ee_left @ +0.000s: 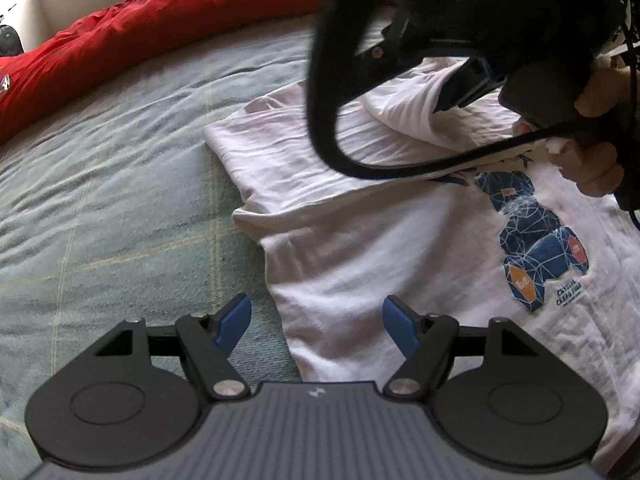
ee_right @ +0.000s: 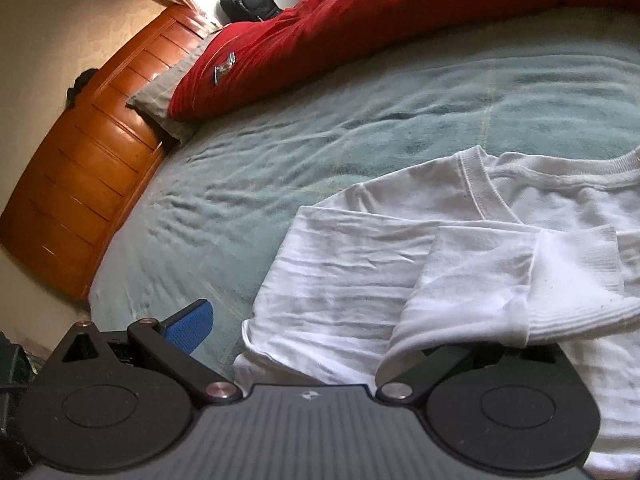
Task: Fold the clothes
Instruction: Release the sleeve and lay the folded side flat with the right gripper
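A white long-sleeved shirt (ee_left: 384, 240) with a blue bear print (ee_left: 536, 248) lies on the green blanket (ee_left: 120, 184); it also shows in the right wrist view (ee_right: 360, 280). Its sleeve (ee_right: 480, 276) is folded across the body. My left gripper (ee_left: 316, 326) is open and empty, just above the shirt's side edge. My right gripper (ee_right: 304, 332) is open; its left blue finger (ee_right: 190, 324) shows, its right finger is hidden under the sleeve cuff (ee_right: 580, 308) draped over it. In the left wrist view the right gripper (ee_left: 460, 88) hovers over the sleeve.
A red duvet (ee_right: 360, 20) lies bunched along the far side of the bed. A wooden headboard (ee_right: 92, 168) and a grey pillow (ee_right: 164, 100) are at the left. A black bag (ee_right: 248, 2) sits beyond the bed. A black strap (ee_left: 324, 100) hangs from the right gripper.
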`<state>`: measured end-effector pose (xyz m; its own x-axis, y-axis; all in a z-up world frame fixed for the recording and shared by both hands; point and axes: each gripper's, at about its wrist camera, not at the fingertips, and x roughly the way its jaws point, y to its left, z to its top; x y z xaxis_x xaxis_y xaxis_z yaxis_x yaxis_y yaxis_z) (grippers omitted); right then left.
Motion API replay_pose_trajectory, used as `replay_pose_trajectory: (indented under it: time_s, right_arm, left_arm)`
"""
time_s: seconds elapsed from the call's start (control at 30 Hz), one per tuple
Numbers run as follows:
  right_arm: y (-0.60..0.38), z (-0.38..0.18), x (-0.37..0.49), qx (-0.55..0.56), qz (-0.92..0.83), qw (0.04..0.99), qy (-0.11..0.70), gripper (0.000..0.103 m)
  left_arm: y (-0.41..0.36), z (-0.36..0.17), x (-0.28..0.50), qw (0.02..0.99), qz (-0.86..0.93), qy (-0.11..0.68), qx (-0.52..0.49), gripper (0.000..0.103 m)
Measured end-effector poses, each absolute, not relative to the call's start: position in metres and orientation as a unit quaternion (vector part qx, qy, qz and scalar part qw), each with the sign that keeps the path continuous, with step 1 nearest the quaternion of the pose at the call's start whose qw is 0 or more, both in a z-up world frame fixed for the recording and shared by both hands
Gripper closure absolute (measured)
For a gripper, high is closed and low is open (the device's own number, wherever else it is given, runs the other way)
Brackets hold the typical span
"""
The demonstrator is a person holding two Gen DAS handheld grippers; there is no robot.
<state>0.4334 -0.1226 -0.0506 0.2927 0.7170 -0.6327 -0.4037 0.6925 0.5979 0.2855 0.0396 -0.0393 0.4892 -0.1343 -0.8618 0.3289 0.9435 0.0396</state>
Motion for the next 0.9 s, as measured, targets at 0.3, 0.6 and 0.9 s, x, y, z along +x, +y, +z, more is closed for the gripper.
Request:
replay_pose_trajectory:
  time_s: [0.3, 0.6, 0.9]
  right_arm:
    - [-0.134, -0.064, 0.423, 0.172, 0.332, 0.783, 0.497, 0.0]
    - [-0.192, -0.061, 0.405, 0.279, 0.286, 0.763, 0.508, 0.0]
    - [-0.244, -0.064, 0.404, 0.331, 0.222, 0.78, 0.482, 0.0]
  left_arm:
    - [0.045, -0.041, 0.284, 0.858, -0.132, 0.487, 0.093, 0.03]
    - [0.048, -0.043, 0.283, 0.857, -0.135, 0.489, 0.09, 0.03]
    - [0.045, -0.043, 0.283, 0.859, -0.138, 0.486, 0.09, 0.03]
